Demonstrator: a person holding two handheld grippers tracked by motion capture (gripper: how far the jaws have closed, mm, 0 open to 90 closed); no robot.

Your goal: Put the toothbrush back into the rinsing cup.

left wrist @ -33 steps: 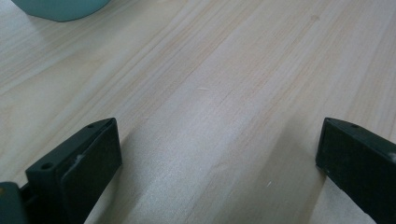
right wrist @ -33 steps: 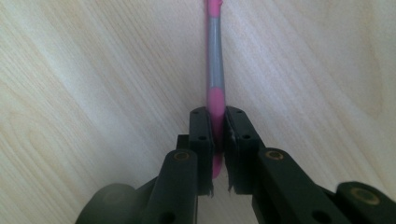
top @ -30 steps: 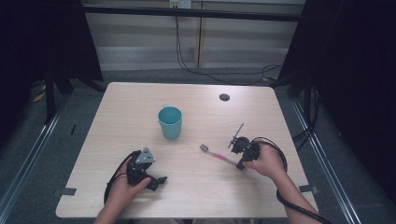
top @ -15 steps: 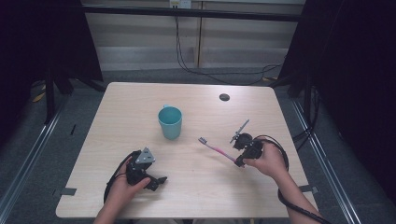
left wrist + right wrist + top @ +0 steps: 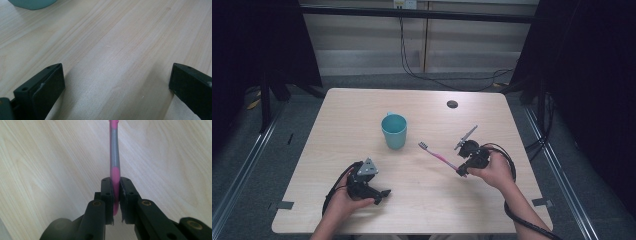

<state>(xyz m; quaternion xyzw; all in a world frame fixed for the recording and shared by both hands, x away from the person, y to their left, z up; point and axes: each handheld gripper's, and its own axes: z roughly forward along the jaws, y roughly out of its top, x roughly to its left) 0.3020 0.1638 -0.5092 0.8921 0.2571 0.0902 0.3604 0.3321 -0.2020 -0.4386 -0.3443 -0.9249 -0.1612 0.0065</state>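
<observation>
A pink and grey toothbrush (image 5: 438, 157) hangs slanted over the wooden table (image 5: 352, 115), its bristle head toward the teal cup (image 5: 393, 131). My right gripper (image 5: 460, 171) is shut on the handle's end. In the right gripper view the two black jaws (image 5: 115, 192) press on the pink handle (image 5: 114, 162), which runs straight away from the camera. My left gripper (image 5: 381, 194) rests near the table's front left, held by a hand. Its jaws (image 5: 115, 87) stand open with only bare wood between them. The cup's base (image 5: 32, 3) shows at that view's top left.
A small dark round disc (image 5: 452, 104) lies near the table's far right. A black cable (image 5: 517, 210) trails from the right gripper along the forearm. Dark curtains and metal floor rails flank the table on both sides.
The right gripper has carried the toothbrush a little farther from the person and toward the cup, still shut on it. The left gripper has stayed where it was.
</observation>
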